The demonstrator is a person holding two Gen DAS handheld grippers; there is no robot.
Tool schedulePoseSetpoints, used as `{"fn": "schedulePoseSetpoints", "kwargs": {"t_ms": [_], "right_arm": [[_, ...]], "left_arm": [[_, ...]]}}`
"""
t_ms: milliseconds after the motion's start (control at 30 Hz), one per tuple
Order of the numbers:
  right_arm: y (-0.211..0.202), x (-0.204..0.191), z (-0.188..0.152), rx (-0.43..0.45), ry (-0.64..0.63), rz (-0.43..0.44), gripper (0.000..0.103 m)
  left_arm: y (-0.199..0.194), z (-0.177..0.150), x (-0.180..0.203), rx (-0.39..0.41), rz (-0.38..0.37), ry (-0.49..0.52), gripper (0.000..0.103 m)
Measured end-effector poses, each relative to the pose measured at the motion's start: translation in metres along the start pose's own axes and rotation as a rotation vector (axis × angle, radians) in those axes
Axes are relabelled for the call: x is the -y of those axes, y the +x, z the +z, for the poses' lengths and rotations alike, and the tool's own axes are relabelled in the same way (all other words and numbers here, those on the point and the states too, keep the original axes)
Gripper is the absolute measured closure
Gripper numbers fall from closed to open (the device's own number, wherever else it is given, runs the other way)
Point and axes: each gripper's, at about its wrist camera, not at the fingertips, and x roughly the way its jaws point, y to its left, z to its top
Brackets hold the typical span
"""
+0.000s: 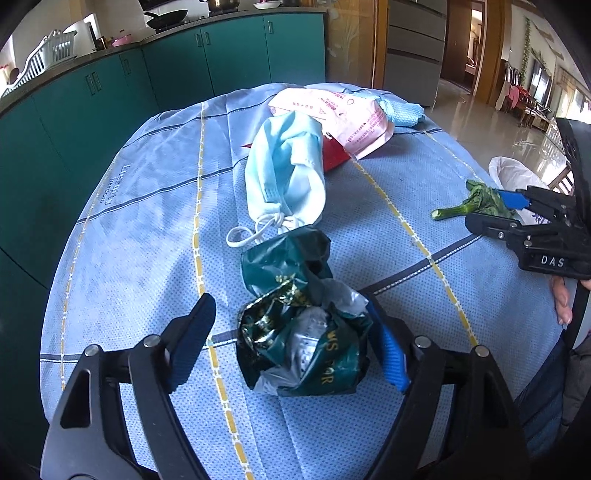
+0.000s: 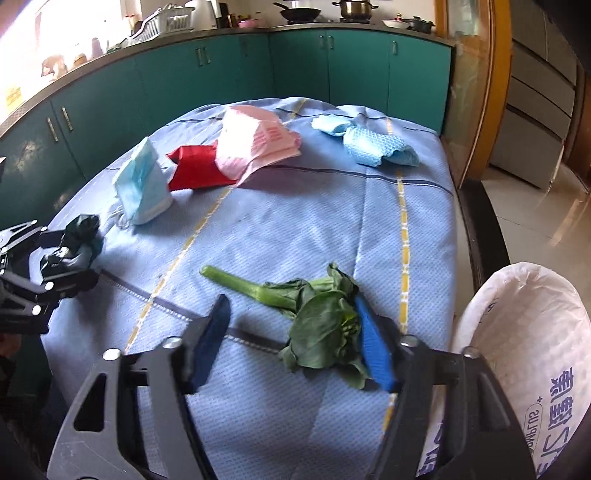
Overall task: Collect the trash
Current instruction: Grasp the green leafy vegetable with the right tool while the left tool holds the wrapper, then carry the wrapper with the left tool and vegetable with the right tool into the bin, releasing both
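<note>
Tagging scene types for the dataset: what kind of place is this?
Most likely a home kitchen with a dining table: teal cabinets under a counter holding a frying pan and pot, and a cloth-covered table strewn with trash.

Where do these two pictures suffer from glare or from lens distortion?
Left wrist view: sunlit floor glares at right, and the green cabinets curve from the fisheye. Right wrist view: the window area at upper left is washed out, and dark corners frame both pictures.

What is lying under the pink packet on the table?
Under the pink packet a red wrapper sticks out toward the face mask. How far the wrapper reaches beneath is covered, and anything else there is hidden.
</note>
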Motion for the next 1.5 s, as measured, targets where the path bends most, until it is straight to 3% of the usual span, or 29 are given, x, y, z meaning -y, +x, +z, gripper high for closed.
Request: {"fn": "schedulePoseSetpoints", "kwargs": {"t_ms": [133, 233, 300, 567, 733, 933, 1500], "right_arm": [[-0.005, 0.004, -0.003, 0.009, 0.012, -0.009, 0.075], [-0.01, 0.008, -0.004, 0.024, 0.03, 0.012, 0.082], [-0.013, 0.006, -0.004, 0.037, 0.023, 0.017, 0.083], [-0.045, 0.011, 0.0, 0.173, 0.05, 0.025, 0.083], [-0.063, 0.02, 0.001, 0.254, 0.057, -0.196, 0.084], [-0.079, 0.047, -0.007, 0.29, 0.135, -0.356, 0.084], [-0.147, 0.144, -0.067, 0.376, 0.447, -0.617, 0.083]], "left_arm": [[0.001, 0.0, -0.001, -0.001, 0.002, -0.004, 0.023], [0.003, -0.001, 0.002, -0.005, 0.01, 0.008, 0.034], [0.004, -0.002, 0.005, -0.005, 0.004, 0.011, 0.044], [-0.018, 0.005, 0.014, 0.077, 0.008, 0.036, 0.05], [-0.034, 0.018, 0.027, 0.136, -0.005, 0.051, 0.05], [-0.037, 0.038, 0.06, 0.173, -0.057, 0.088, 0.05], [-0.009, 0.097, 0.202, 0.189, -0.31, 0.246, 0.05]]}}
